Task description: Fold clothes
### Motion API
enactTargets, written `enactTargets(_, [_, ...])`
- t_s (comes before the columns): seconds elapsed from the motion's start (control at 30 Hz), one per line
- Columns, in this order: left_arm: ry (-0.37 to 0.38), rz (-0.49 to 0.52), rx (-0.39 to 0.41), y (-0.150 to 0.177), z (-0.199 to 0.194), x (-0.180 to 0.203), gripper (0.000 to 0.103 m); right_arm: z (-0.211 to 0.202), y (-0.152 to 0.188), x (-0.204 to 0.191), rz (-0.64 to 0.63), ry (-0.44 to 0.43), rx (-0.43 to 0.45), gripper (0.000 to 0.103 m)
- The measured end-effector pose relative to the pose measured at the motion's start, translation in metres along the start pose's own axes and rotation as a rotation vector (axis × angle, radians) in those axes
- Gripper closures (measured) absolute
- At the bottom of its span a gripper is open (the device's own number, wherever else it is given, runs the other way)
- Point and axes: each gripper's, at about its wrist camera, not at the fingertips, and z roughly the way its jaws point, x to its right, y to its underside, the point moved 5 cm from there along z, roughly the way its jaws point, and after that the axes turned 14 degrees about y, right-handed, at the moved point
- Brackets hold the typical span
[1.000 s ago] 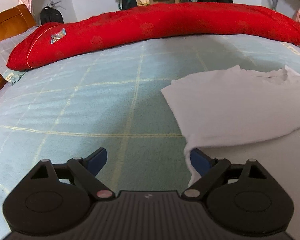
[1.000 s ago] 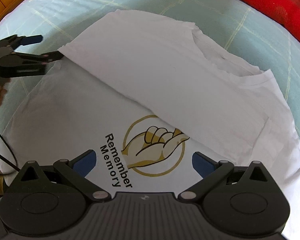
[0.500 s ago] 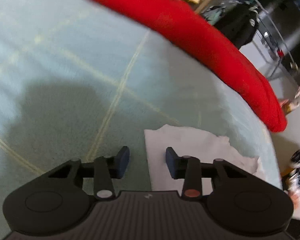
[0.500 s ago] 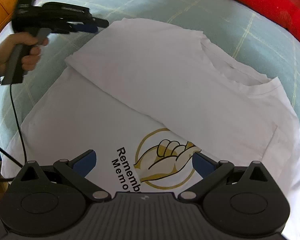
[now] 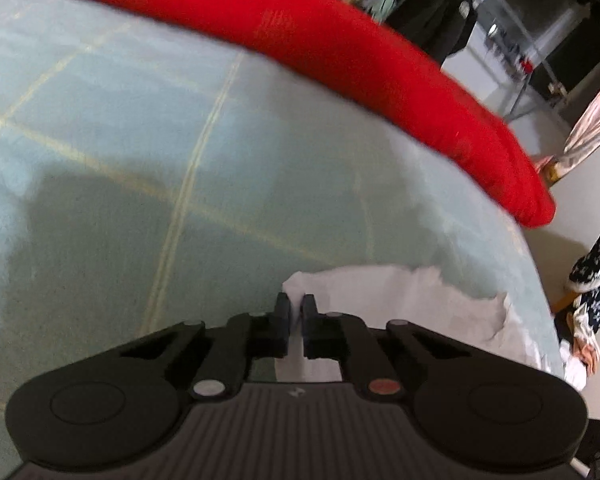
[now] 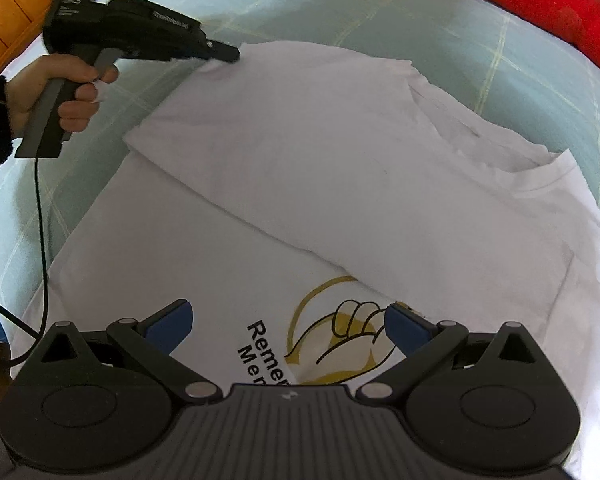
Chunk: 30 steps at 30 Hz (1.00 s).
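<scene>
One white T-shirt (image 6: 340, 168) lies half-folded on the bed (image 6: 520, 80). Left tongs (image 5: 296, 312), at ten o'clock in the right wrist view, pinch its corner; right tongs (image 6: 286, 320) hang wide above the print. Light, limp cotton: best gripped at corners or hems.

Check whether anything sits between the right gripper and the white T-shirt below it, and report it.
Nothing visible does. The right gripper hangs open directly over the white T-shirt, with only bare cloth and its print between the fingers. The left gripper is shut on the shirt's far corner, well off to the side.
</scene>
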Motion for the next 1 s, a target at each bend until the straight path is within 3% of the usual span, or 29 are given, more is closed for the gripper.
enactTargets(0.1, [-0.052, -0.051, 0.001, 0.0, 0.0, -0.016, 0.101, 0.003, 0.0, 0.003, 0.008, 0.01, -0.007, 0.0])
enactTargets(0.2, [-0.095, -0.018, 0.012, 0.001, -0.012, -0.012, 0.099, 0.003, 0.001, 0.006, 0.012, 0.013, -0.009, 0.0])
enactTargets(0.33, [-0.084, 0.081, 0.033, 0.008, -0.035, 0.021, 0.08, 0.003, 0.002, 0.006, 0.01, 0.009, -0.008, 0.0])
enactTargets(0.4, [-0.041, 0.15, -0.02, 0.023, -0.039, 0.043, 0.073, 0.004, 0.003, 0.008, 0.014, 0.01, -0.01, 0.0])
enactTargets(0.5, [0.019, 0.199, -0.152, 0.055, -0.036, 0.062, 0.071, 0.006, 0.003, 0.01, 0.025, 0.011, -0.012, 0.0])
enactTargets(0.57, [-0.053, 0.244, -0.218, 0.073, -0.031, 0.055, 0.068, 0.006, 0.003, 0.013, 0.031, 0.011, -0.011, 0.0])
enactTargets(0.6, [-0.079, 0.248, -0.223, 0.076, -0.033, 0.051, 0.076, 0.006, 0.003, 0.014, 0.033, 0.012, -0.011, 0.0])
enactTargets(0.77, [-0.171, 0.249, -0.2, 0.07, -0.049, 0.05, 0.076, 0.004, 0.011, 0.024, 0.043, 0.028, -0.015, 0.0])
enactTargets(0.9, [-0.039, 0.32, -0.234, 0.078, -0.048, 0.079, 0.065, 0.006, 0.016, 0.028, 0.055, 0.037, -0.017, 0.0])
enactTargets(1.0, [-0.091, 0.38, -0.321, 0.099, -0.039, 0.073, 0.065, 0.002, 0.017, 0.025, 0.06, 0.029, -0.009, 0.0])
